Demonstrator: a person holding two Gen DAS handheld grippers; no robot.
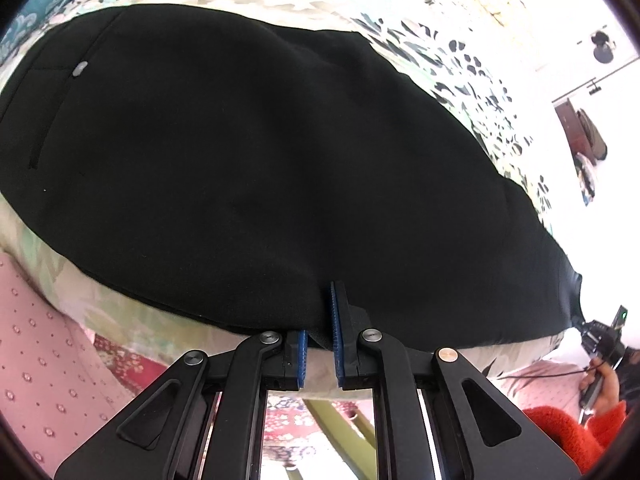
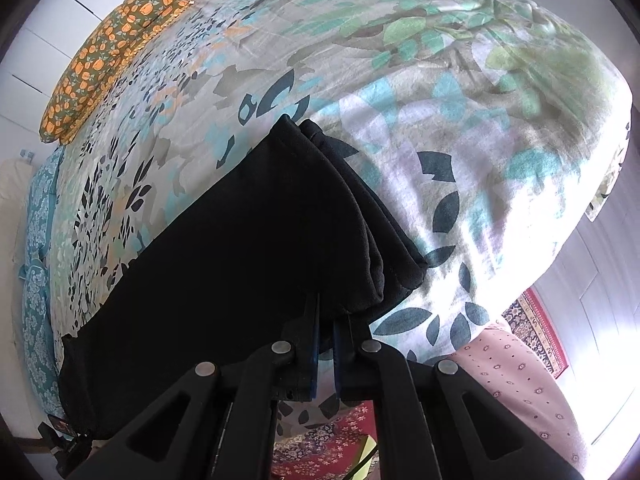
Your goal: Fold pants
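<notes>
Blue-padded fingers of the left gripper (image 1: pixel 320 336) are sitting nearly closed at the near edge of the black pants (image 1: pixel 256 152), with a fold of that edge pinched between the pads. From this view the pants are lying spread across the bed (image 1: pixel 452 20), a pocket slit and a small grey tab showing at far left, and the cloth is running off to the right toward the right gripper (image 1: pixel 600 340), which a hand (image 1: pixel 602 388) in a red sleeve is holding.

From the right wrist, the right gripper (image 2: pixel 326 340) is likewise standing almost closed, its fingers biting the near edge of the pants (image 2: pixel 248 248) beside the stacked leg ends. Here the pants are lying doubled on the floral bed (image 2: pixel 460 120), stretching away to the left. An orange-flowered pillow (image 2: pixel 116 48) is resting at the far left of the bed, well apart from the pants. Near the bed's edge a pink sheet (image 2: pixel 520 392) is hanging, and a red rug (image 2: pixel 324 444) is showing below.
</notes>
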